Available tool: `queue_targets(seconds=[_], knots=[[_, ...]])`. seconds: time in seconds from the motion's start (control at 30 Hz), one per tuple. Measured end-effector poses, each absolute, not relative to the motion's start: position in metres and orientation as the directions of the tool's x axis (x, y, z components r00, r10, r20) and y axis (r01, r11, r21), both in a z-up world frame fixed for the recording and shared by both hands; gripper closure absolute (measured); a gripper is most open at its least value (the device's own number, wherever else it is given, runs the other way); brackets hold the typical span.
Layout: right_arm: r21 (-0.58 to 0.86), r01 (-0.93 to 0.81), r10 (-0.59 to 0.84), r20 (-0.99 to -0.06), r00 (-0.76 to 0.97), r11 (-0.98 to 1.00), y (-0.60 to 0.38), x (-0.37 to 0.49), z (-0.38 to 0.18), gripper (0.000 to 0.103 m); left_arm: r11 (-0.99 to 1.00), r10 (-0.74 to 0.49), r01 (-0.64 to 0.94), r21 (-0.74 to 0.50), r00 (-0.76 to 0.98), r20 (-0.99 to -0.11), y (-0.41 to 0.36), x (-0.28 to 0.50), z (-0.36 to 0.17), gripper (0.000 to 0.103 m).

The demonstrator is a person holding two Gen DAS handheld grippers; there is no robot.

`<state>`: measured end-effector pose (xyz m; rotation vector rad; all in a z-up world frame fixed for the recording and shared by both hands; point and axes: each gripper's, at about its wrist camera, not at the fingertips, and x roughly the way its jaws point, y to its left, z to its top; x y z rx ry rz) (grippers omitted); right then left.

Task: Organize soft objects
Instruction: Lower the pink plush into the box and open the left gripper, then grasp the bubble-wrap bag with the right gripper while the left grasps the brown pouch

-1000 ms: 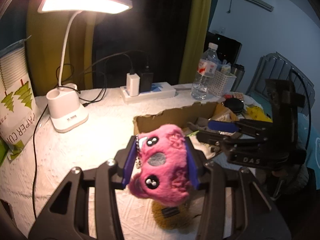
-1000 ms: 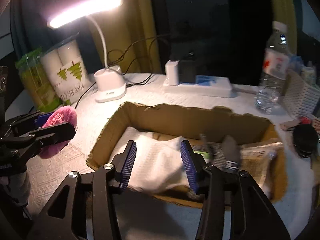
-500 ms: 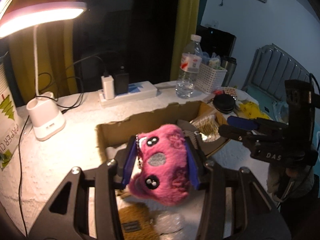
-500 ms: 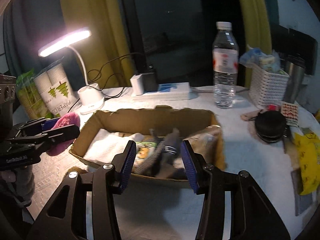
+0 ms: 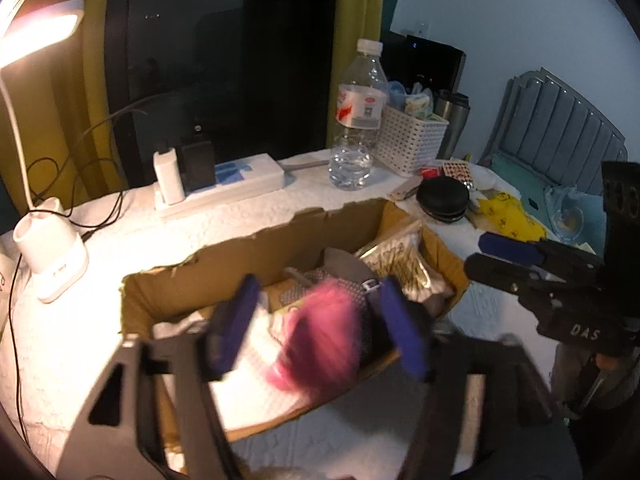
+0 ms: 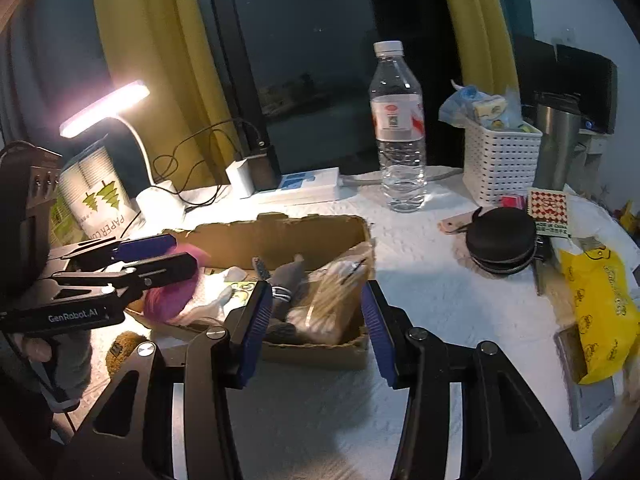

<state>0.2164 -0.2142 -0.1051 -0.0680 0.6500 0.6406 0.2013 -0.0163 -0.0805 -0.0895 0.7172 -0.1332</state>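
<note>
A home, likely a bedroom corner at night; a table under a white textured cover sits against a dark window with yellow curtains at the top of the frame; a lit desk lamp glows upper left; a power strip with chargers, a water bottle, a white basket of snacks and a steel tumbler crowd the far edge; a padded grey headboard shows at right in the left view.

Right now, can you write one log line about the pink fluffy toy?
left claw: just opened | pink plush toy: released, over cardboard box | right claw: open, empty
</note>
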Motion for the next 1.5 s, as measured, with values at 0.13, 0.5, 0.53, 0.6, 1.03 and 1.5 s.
queue_targets(seconds=[0.13,0.5,0.53,0.6,1.03,1.5], knots=[[0.140,-0.563,0.526,-0.587,0.615,0.814,-0.218,0.218,-0.106,0.054,0.988,-0.154,0.104,-0.114,0.749,-0.644,-0.019,0.199,-0.079,0.027],[0.120,-0.601,0.545,-0.587,0.599,0.790,-0.194,0.192,-0.098,0.054,0.990,-0.132,0.071,-0.122,0.775,-0.618,0.006,0.164,-0.068,0.027],[0.116,-0.605,0.546,-0.586,0.598,0.787,-0.191,0.188,-0.097,0.054,0.990,-0.132,0.070,-0.125,0.778,-0.614,0.009,0.159,-0.066,0.027],[0.108,-0.612,0.548,-0.585,0.598,0.783,-0.185,0.182,-0.094,0.054,0.989,-0.133,0.068,-0.129,0.783,-0.607,0.012,0.151,-0.065,0.027],[0.065,-0.642,0.538,-0.612,0.579,0.764,-0.151,0.142,-0.093,0.054,0.981,-0.154,0.054,-0.184,0.795,-0.587,0.043,0.104,-0.070,0.027],[0.069,-0.670,0.531,-0.671,0.518,0.739,-0.118,0.114,-0.119,0.054,0.974,-0.165,0.032,-0.224,0.776,-0.609,0.067,0.073,-0.095,0.027]])
